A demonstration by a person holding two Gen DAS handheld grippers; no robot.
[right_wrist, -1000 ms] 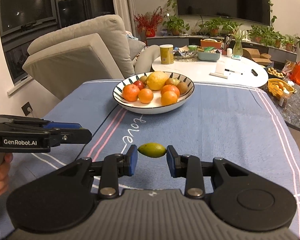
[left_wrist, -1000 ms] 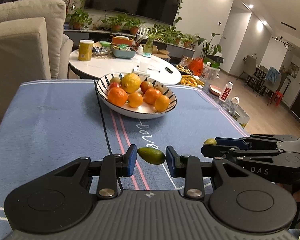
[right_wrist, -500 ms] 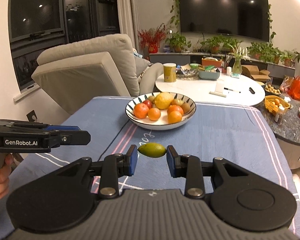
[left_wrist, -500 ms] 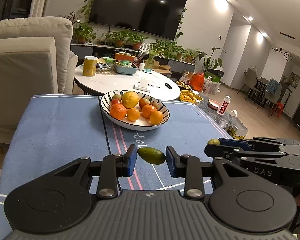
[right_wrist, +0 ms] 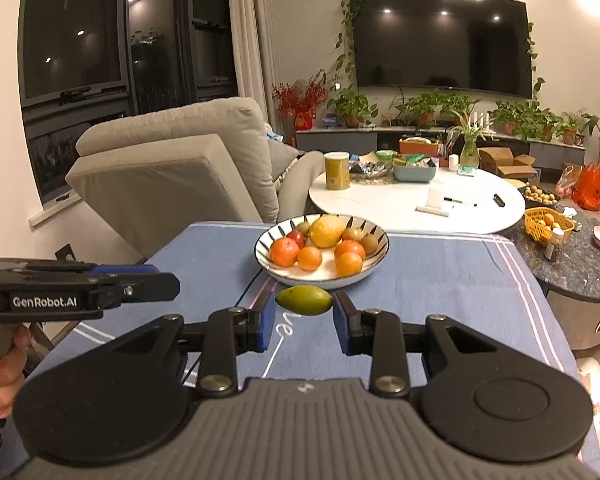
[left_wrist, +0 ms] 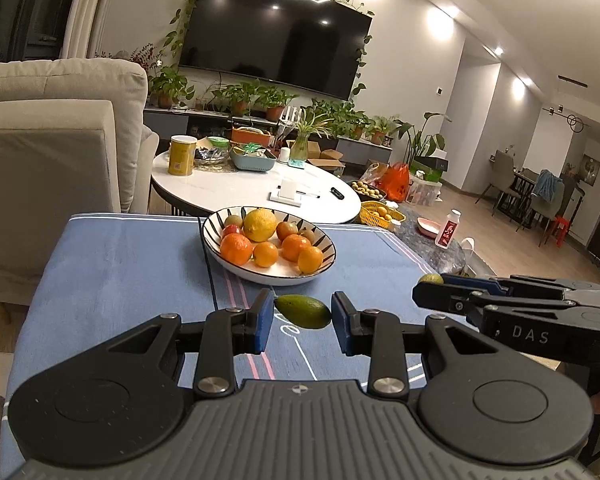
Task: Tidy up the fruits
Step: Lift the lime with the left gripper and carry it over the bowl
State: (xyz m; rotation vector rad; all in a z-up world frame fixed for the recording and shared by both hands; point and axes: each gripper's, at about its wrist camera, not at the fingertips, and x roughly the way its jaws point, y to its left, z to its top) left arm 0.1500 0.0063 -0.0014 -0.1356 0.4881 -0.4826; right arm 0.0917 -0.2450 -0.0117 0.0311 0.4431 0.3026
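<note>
Each gripper is shut on a small green oval fruit held lengthwise between its blue pads. In the left wrist view the left gripper [left_wrist: 302,316] holds its green fruit [left_wrist: 303,311] above the blue tablecloth. The right gripper [right_wrist: 304,306] holds its own green fruit [right_wrist: 305,300]. Ahead of both stands a striped bowl [left_wrist: 324,240] [right_wrist: 380,254] with several oranges, a yellow lemon [left_wrist: 260,225] [right_wrist: 327,232] and small brownish fruits. The right gripper [left_wrist: 430,280] shows at the right of the left wrist view, level with the left one. The left gripper [right_wrist: 156,274] shows at the left of the right wrist view.
The blue tablecloth [left_wrist: 120,264] covers the table. Behind it stand a beige armchair [right_wrist: 172,172], a round white table [right_wrist: 416,204] with a yellow can and trays, and a dark side table with a yellow basket [right_wrist: 548,224]. A hand [right_wrist: 4,380] grips the left handle.
Both grippers rose and drew back from the bowl, each keeping its green fruit. The bowl looks smaller and farther, and more of the room shows above it.
</note>
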